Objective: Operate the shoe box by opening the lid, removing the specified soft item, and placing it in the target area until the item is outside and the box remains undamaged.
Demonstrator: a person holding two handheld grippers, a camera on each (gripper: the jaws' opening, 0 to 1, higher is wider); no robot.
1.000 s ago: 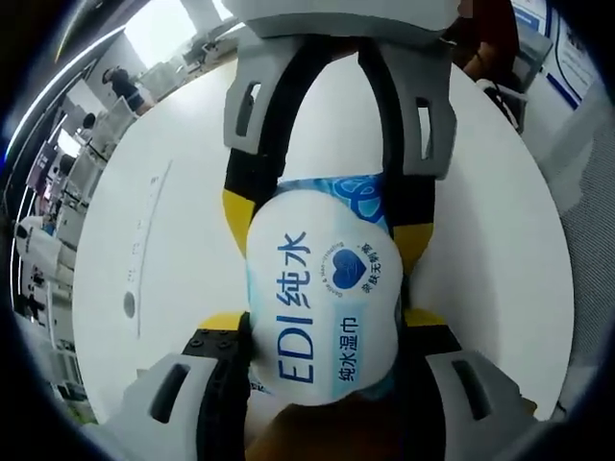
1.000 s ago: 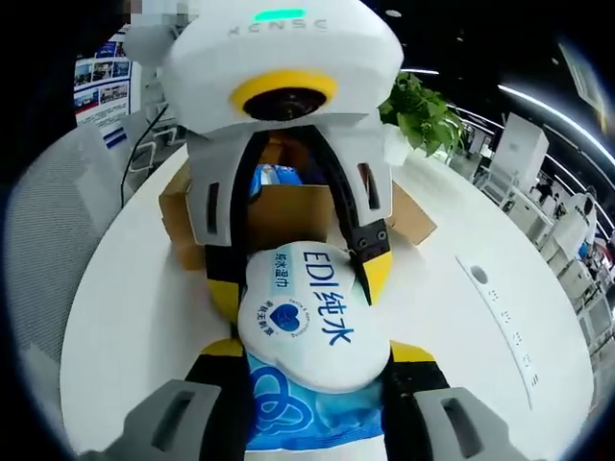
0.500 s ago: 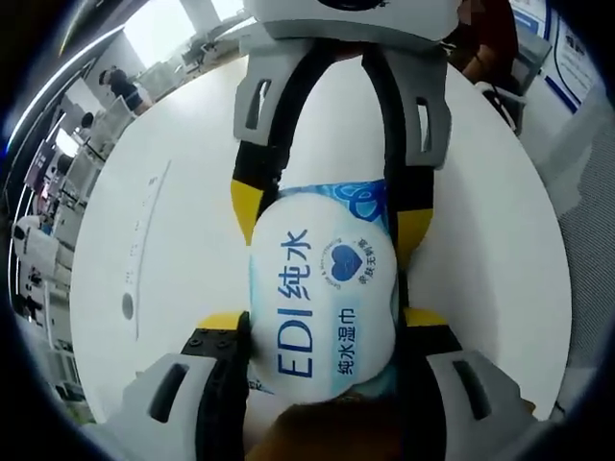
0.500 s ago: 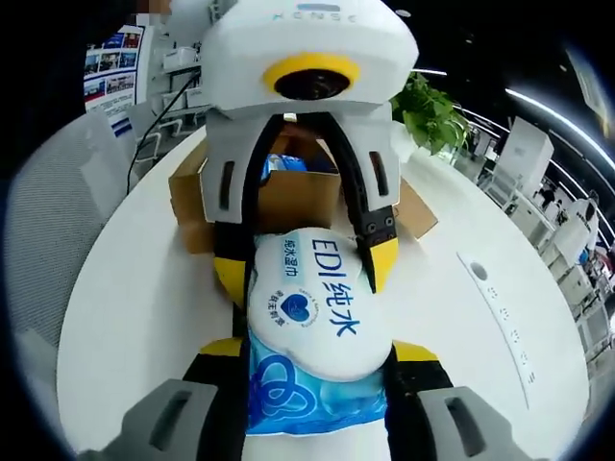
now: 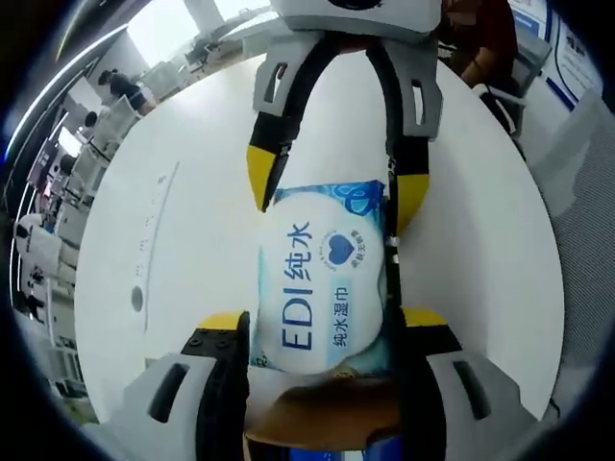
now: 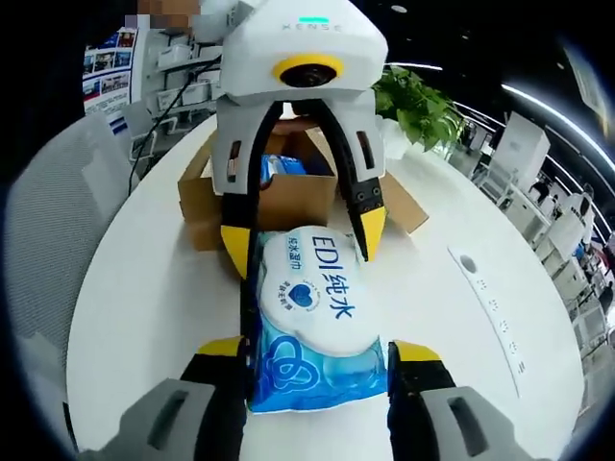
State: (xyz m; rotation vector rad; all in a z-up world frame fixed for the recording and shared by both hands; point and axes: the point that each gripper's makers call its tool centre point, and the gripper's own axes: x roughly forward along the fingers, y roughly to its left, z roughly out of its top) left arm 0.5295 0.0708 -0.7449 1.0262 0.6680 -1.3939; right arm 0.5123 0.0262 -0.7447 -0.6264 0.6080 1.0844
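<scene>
Tongs from both hands meet over one pack of wet wipes (image 5: 322, 288) on a round white table (image 5: 183, 211). In the left gripper view, the left gripper (image 5: 322, 331) rises from the bottom with its yellow-tipped jaws spread to either side of the near end of the pack; whether they press on it cannot be told. The right gripper (image 5: 332, 192) comes in from the top of that view, facing the other way, its jaws also spread, their yellow tips at the two far corners of the pack and seeming a little off it.

In the right gripper view the same scene is seen from the opposite end. The right gripper (image 6: 317, 355) stands with its jaws apart along the sides of the blue end of the wipes (image 6: 312, 322), and the left gripper (image 6: 303, 235) reaches down from the top, its tips at the corners of the white-labelled end. The pack lies flat on the table (image 6: 144, 288), its label up, with blue lettering and a small heart mark.

Just behind the pack, past the left gripper, stands a brown cardboard box (image 6: 279, 197) with its flaps open; something blue and white lies inside. The pack is outside the box, near its front wall. A potted green plant (image 6: 418, 106) stands beyond the box. A grey mesh chair back (image 6: 48, 240) is beside the table, and a flat strip with small round marks (image 6: 485, 298) is set into the tabletop on the other side.
</scene>
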